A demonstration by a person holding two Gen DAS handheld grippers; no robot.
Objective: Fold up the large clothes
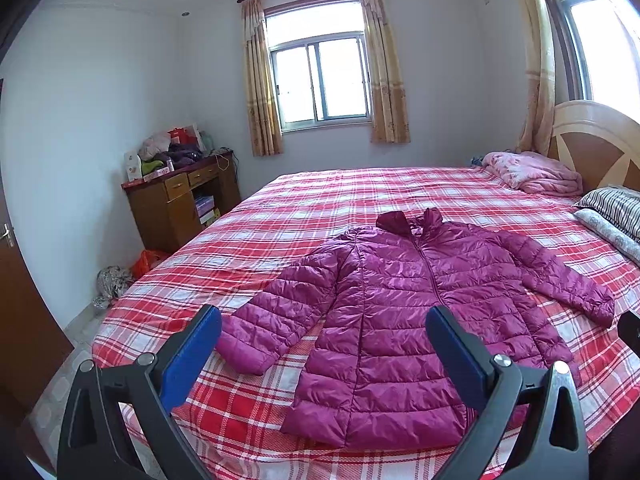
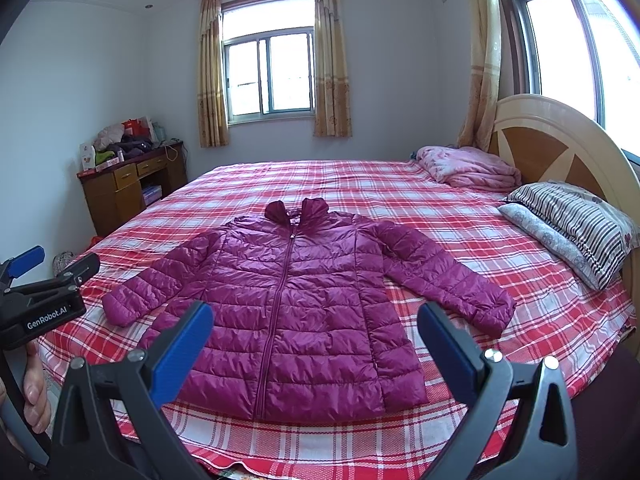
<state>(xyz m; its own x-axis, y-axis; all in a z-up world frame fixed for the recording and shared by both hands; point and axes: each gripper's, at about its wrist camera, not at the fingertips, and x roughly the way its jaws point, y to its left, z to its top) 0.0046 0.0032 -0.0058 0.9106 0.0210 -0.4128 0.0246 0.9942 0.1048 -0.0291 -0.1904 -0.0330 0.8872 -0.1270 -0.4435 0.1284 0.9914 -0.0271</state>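
Note:
A magenta quilted puffer jacket (image 1: 404,312) lies flat and zipped on the red plaid bed (image 1: 320,200), collar away from me, both sleeves spread out. It also shows in the right wrist view (image 2: 296,292). My left gripper (image 1: 324,324) is open and empty, held above the jacket's near hem and left sleeve. My right gripper (image 2: 316,320) is open and empty, above the jacket's lower half. The left gripper (image 2: 48,264) also shows at the left edge of the right wrist view, held in a hand.
A folded pink blanket (image 2: 468,168) and striped pillows (image 2: 572,228) lie by the wooden headboard (image 2: 560,148) at the right. A cluttered wooden desk (image 1: 180,200) stands at the far left. Bags (image 1: 116,280) sit on the floor beside the bed.

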